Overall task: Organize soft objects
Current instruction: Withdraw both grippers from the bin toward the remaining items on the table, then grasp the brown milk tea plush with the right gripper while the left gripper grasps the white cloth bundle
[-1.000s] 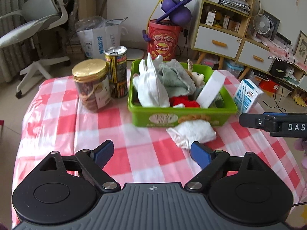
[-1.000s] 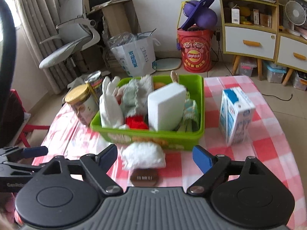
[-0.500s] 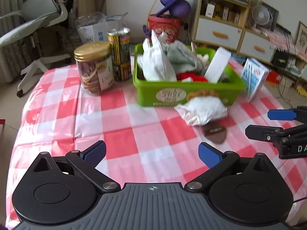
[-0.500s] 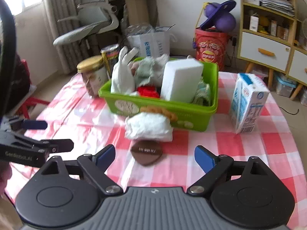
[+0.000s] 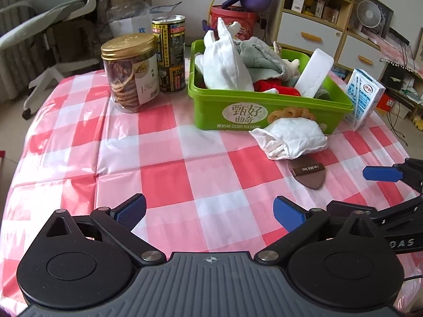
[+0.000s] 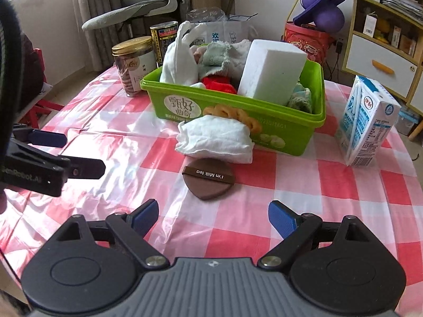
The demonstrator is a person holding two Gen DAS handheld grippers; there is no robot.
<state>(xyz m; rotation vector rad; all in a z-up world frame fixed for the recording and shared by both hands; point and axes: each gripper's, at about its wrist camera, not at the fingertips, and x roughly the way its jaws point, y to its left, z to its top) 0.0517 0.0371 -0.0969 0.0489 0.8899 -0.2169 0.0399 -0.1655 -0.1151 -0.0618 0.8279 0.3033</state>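
Mid-task, between pickups. Green bin (image 6: 312, 121) already packed with white cloth, grey-green towel, red fabric and a white foam block (image 6: 272, 71). Touching its front wall, a white cloth bundle (image 6: 215, 138); just in front of that, a brown powder puff (image 6: 208, 182). Right gripper (image 6: 212, 218) and left gripper (image 5: 210, 210) both spread apart, empty, well short of the bin. Probably next: reaching forward and pinching the bundle or puff.

Both grippers, left (image 5: 210, 210) and right (image 6: 213, 218), have backed away from the bin (image 6: 314, 125) (jaws apart).
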